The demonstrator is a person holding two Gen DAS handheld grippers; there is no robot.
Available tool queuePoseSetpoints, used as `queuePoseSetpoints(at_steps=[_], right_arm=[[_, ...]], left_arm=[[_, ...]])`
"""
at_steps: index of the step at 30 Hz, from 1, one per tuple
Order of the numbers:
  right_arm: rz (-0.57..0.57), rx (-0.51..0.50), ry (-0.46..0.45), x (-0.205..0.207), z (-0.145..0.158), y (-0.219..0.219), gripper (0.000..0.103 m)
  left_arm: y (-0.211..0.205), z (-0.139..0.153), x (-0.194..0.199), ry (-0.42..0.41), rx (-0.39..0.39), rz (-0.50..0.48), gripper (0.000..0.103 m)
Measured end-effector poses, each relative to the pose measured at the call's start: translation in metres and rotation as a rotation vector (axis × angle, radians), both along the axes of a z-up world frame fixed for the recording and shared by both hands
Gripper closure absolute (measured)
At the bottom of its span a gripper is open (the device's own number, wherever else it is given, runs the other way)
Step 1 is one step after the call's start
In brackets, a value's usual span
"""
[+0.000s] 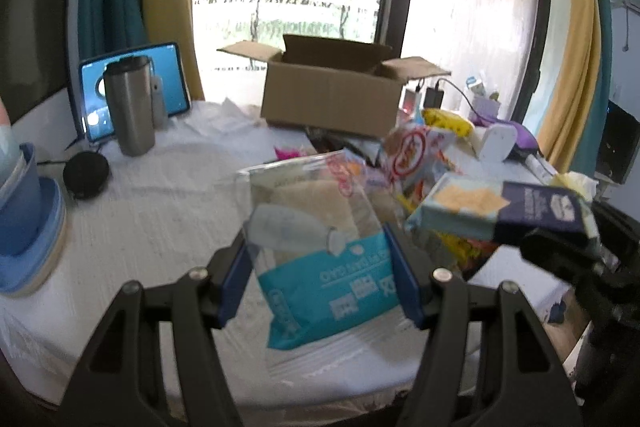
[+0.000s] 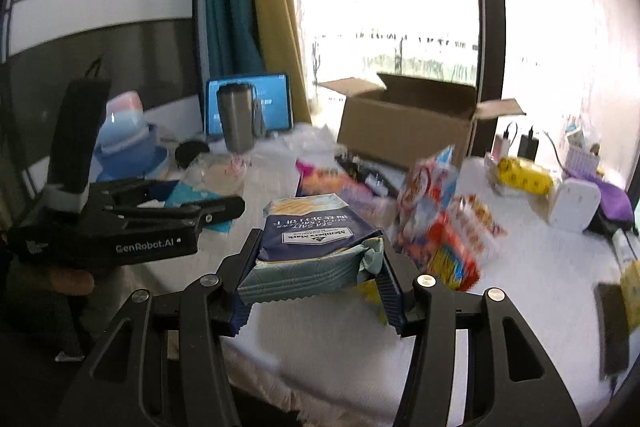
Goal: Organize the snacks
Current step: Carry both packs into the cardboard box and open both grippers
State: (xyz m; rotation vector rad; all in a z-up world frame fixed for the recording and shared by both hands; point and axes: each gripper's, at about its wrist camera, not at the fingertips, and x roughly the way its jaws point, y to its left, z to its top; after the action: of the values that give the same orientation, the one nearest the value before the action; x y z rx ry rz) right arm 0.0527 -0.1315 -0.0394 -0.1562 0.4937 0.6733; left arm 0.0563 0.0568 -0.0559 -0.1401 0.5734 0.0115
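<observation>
My left gripper (image 1: 320, 279) is shut on a clear and teal snack bag (image 1: 320, 247), held off the white tablecloth (image 1: 160, 211). My right gripper (image 2: 314, 277) is shut on a navy and pale-green cracker pack (image 2: 312, 239), also lifted; the same cracker pack (image 1: 500, 207) shows at the right of the left wrist view. The left gripper (image 2: 200, 215) appears at the left of the right wrist view with the teal bag (image 2: 192, 195) in it. An open cardboard box (image 1: 332, 87) stands at the back of the table, seen too as the box (image 2: 408, 127). A heap of loose snack packs (image 2: 440, 211) lies before it.
A steel travel mug (image 1: 130, 107) stands before a lit tablet (image 1: 168, 79) at the back left, with a black puck (image 1: 86, 173) and stacked blue bowls (image 1: 24, 227) nearby. A yellow pack (image 2: 524, 177), a white device (image 2: 574, 203), chargers and a purple item sit right.
</observation>
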Motion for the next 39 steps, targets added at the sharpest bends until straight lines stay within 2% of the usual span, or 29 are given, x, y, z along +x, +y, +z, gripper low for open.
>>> queuePoseSetpoints(at_steps=[6,12,18,25,28,30,35,39], right_arm=[[-0.027,0.011,-0.020,0.035,0.016,-0.006,0.048],[-0.052,0.016,-0.030,0.076,0.027,-0.014,0.048],[-0.070,0.020,-0.048,0.126,0.040,-0.022,0.048],[-0.066,0.017,-0.072,0.184,0.053,-0.023,0.048],[-0.064,0.018,-0.086,0.212,0.058,-0.021,0.048],[-0.063,0.019,-0.091,0.226,0.058,-0.020,0.048],[-0.057,0.011,-0.099,0.269,0.059,-0.010,0.048],[-0.057,-0.002,-0.095,0.304,0.055,-0.002,0.048]], left_arm=[[0.005,0.013,0.024,-0.029,-0.002,-0.016,0.039],[0.003,0.027,0.058,-0.046,0.035,-0.056,0.039],[0.011,0.041,0.107,-0.045,0.012,-0.098,0.039],[0.019,0.055,0.169,-0.070,0.065,-0.118,0.039],[0.026,0.061,0.197,-0.069,0.048,-0.142,0.039],[0.030,0.064,0.217,-0.065,0.025,-0.160,0.039],[0.030,0.070,0.262,-0.081,0.055,-0.178,0.039],[0.036,0.068,0.302,-0.065,0.040,-0.202,0.039]])
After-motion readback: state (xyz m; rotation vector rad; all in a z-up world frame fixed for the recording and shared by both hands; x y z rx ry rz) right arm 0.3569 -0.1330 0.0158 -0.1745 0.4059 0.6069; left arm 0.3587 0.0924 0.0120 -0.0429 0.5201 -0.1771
